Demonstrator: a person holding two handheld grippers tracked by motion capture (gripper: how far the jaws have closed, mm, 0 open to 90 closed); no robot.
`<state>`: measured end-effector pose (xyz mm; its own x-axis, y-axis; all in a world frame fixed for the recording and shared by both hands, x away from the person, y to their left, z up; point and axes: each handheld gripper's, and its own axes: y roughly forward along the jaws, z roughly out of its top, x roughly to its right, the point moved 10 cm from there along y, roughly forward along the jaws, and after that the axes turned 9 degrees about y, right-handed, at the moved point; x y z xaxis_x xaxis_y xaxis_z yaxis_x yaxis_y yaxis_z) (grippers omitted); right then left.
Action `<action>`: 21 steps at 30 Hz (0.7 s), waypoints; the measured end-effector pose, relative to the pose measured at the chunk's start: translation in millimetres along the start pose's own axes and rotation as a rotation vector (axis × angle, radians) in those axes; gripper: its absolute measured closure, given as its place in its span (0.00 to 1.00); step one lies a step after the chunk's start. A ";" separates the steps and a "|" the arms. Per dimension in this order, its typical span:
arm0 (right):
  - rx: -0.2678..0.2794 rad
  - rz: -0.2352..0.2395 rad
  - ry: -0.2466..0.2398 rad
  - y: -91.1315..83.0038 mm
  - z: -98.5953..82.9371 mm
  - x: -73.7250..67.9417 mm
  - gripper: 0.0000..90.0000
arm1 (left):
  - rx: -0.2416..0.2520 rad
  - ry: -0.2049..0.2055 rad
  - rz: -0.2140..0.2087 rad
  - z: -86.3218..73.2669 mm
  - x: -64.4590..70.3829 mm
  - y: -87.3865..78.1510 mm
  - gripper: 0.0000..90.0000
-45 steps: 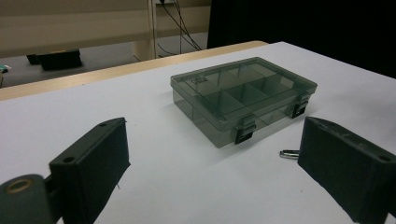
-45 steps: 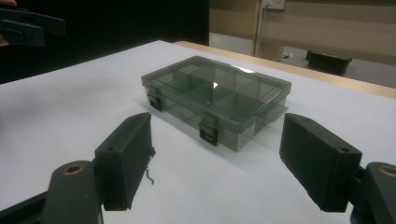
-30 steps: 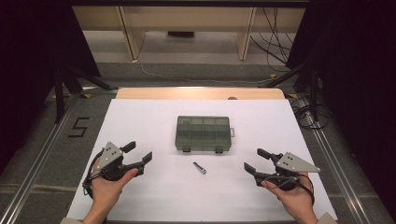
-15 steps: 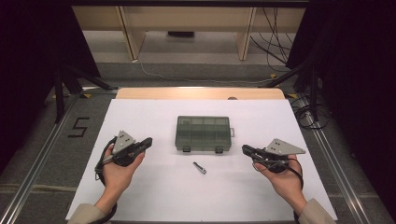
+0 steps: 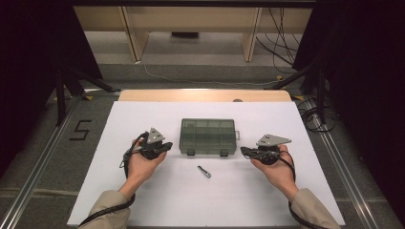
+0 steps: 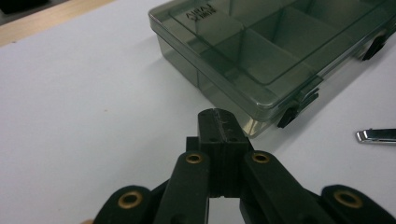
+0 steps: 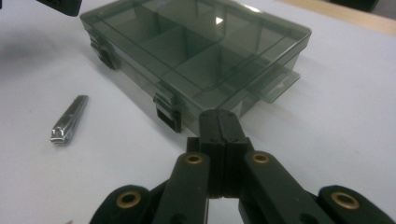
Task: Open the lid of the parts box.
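- Both grippers moved in toward the box since the earlier frames; a second ago they sat low near the table's front edge with jaws spread, now they flank the box with jaws together.
- Left gripper (image 5: 160,149) held in left hand (image 5: 142,164), just beside the box's left front corner; jaws pressed together, nothing between them, clear in left gripper view (image 6: 219,133).
- Right gripper (image 5: 248,151) held in right hand (image 5: 274,167), just beside the box's right front corner; jaws also pressed together, holding nothing, seen in right gripper view (image 7: 220,128).
- Grey three-cornered plate on top of each gripper, cable trailing back along each sleeve.
- Compartment box (image 5: 208,136): smoky translucent plastic, lid down, flat on the white table cover (image 5: 143,200), centre of table. Dividers visible through lid (image 6: 261,51). Compartments look empty as far as can be told.
- Two dark latches on the box's front side facing the person; one shows near the right gripper tip (image 7: 168,112). Whether they are snapped, can't tell.
- Hang tab sticks out from the box's right end (image 7: 275,86).
- Nail clipper (image 5: 204,171): small, metal, lying flat on the cover in front of the box, between the two hands, apart from both grippers and the box. Also in right gripper view (image 7: 69,120) and at the edge of left gripper view (image 6: 376,136).
- Neither gripper tip seen touching the box; gap too tight to be sure.
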<state>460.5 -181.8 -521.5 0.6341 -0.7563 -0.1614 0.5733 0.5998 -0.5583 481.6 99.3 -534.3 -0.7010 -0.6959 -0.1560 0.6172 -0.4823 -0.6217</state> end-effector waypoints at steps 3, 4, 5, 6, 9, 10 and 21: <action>-0.022 -0.001 0.000 5.1 -3.2 1.0 1.00 | -0.006 0.003 -0.004 0.0 2.5 5.7 1.00; -0.039 -0.004 0.000 8.1 -5.4 1.9 1.00 | -0.013 0.005 -0.013 -0.5 4.4 7.4 1.00; -0.039 -0.004 0.000 8.1 -5.4 1.9 1.00 | -0.016 0.009 -0.014 -0.7 5.1 9.4 1.00; -0.048 -0.007 -0.013 12.0 -6.3 3.7 1.00 | -0.021 0.026 -0.021 -1.0 5.9 10.8 1.00; -0.061 -0.002 -0.010 14.2 -7.3 2.9 1.00 | -0.022 0.019 -0.022 -1.3 7.0 12.5 1.00; -0.069 -0.003 -0.014 17.7 -8.0 2.7 1.00 | -0.028 0.030 -0.025 -1.9 7.0 12.7 1.00; -0.091 -0.015 -0.022 22.8 -10.6 3.9 1.00 | -0.022 0.043 -0.033 -0.8 10.6 14.2 1.00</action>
<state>470.6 -173.8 -543.4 0.6377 -0.7583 -0.1351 0.5340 0.5617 -0.6319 482.7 85.5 -545.3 -0.7355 -0.6565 -0.1675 0.5860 -0.4923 -0.6436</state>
